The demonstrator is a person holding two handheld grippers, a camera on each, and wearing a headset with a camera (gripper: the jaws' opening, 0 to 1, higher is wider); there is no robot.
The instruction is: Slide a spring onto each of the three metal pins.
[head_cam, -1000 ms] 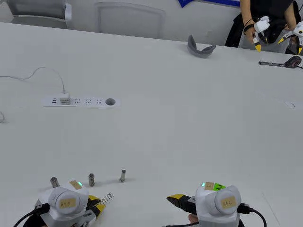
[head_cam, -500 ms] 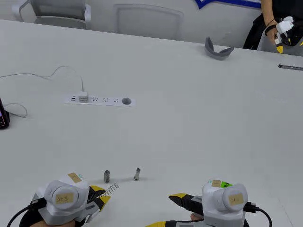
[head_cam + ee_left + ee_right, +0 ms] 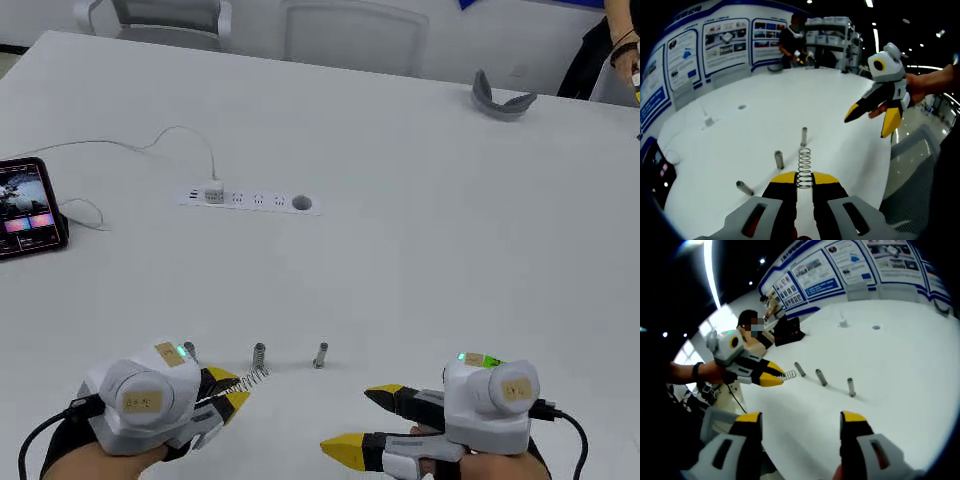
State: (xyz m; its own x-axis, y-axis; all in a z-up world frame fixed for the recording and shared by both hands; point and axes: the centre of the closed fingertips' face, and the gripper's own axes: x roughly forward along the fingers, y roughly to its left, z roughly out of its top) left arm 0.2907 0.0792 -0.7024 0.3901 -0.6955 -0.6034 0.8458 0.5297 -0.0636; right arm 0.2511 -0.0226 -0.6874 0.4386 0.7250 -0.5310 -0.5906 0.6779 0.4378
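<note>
Ok, head view, left to right: a tablet (image 3: pixel 25 207) with a lit screen sits at the left edge of the white table (image 3: pixel 430 250). A cable (image 3: pixel 150 140) runs from that side to a charger in the power strip (image 3: pixel 250 200), which lies flat toward the table's middle. The left gripper (image 3: pixel 232 388) is at the near edge, left side, with its jaws clenched on a spring (image 3: pixel 252 377). In the left gripper view the spring (image 3: pixel 804 167) is pinched by its lower end between the yellow tips and sticks straight out, in line with the farthest pin in that view. Three metal pins (image 3: pixel 259 354) stand upright in a row along the near edge, just beyond those tips; the leftmost one is partly hidden behind the gripper body. The spring's free end is just beside the middle one, contact unclear. It is too small to tell whether any pin already carries a spring. The right gripper (image 3: pixel 362 422) is at the near edge, right of the pins and apart from them, jaws released and spread wide with nothing between them. A grey curved piece (image 3: pixel 503 100) lies near the far right corner.
</note>
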